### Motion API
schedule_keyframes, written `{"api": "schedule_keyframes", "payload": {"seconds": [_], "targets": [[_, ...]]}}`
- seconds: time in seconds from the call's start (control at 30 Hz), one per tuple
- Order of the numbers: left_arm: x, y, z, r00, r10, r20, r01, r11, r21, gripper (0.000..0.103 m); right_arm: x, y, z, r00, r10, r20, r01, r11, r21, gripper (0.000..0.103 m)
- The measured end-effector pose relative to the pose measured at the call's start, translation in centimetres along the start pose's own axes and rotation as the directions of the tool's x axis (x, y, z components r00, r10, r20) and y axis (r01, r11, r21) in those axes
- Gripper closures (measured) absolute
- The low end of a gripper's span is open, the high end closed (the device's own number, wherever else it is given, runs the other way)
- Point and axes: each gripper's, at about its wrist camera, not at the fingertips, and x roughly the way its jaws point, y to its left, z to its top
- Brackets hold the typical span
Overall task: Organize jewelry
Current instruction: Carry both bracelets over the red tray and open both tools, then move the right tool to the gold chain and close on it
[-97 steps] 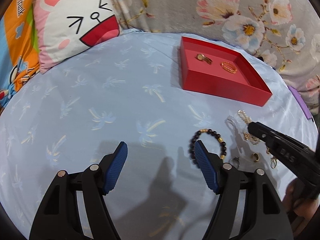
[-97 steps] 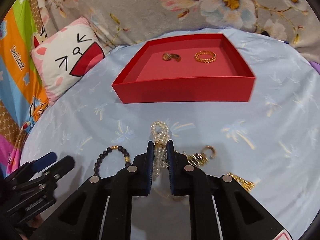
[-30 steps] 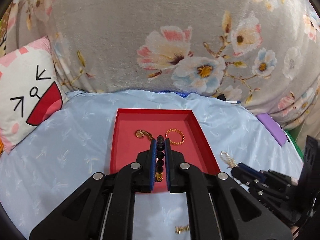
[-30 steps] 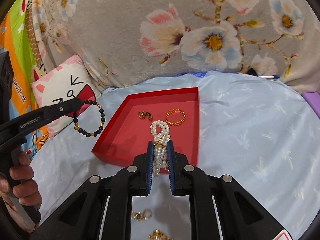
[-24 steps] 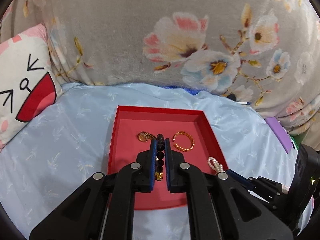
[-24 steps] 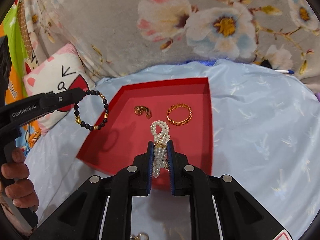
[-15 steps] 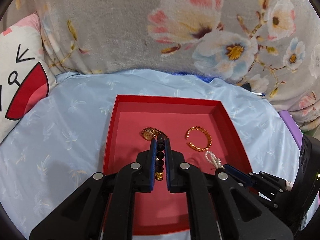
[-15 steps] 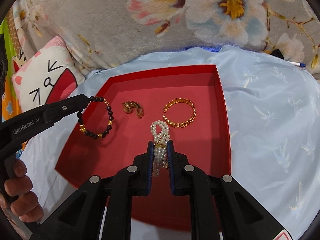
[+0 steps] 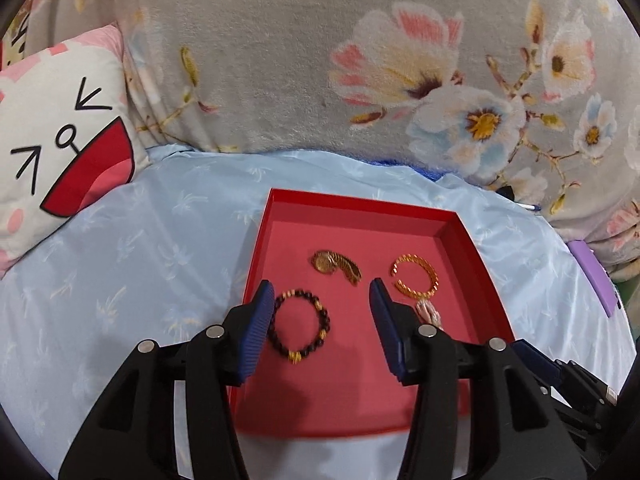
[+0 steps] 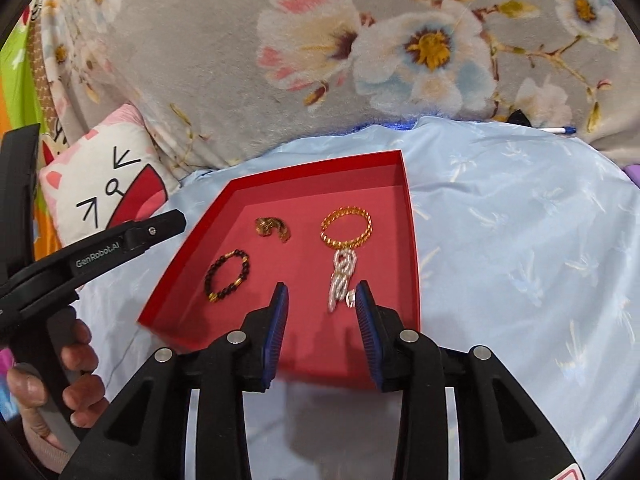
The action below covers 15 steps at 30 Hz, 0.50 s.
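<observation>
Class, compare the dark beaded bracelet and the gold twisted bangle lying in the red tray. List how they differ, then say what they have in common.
The dark beaded bracelet is strung from round dark beads with a few gold ones; the gold twisted bangle is all gold metal. The bracelet forms a closed loop; in the left wrist view the bangle shows a gap. The bracelet lies apart near the tray's left wall; the bangle touches the white pearl strand. Both lie flat inside the red tray.

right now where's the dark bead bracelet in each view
Left wrist view: the dark bead bracelet lies flat on the red tray floor, low centre, between the open left fingers.
Right wrist view: the bracelet lies in the tray's left part, left of the right gripper.
Shared landmark: the gold bangle, further back and to the bracelet's right in both views.
</observation>
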Motion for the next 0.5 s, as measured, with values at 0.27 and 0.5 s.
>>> {"api": "schedule_keyframes", "payload": {"seconds": [0.27, 0.5], "targets": [[-5.6, -0.4, -7.1, 1.0, 0.024, -0.014, -0.023, 0.999, 0.038, 0.054, -7.2, 1.0, -6.6, 0.997, 0.072, -0.015, -0.071, 0.997, 0.017, 0.066], [-9.6, -0.1, -13.7, 0.996, -0.004, -0.089, 0.007, 0.999, 0.035, 0.054, -11.2, 1.5, -13.2, 0.996, 0.037, -0.086, -0.036, 0.999, 0.013, 0.066]]}}
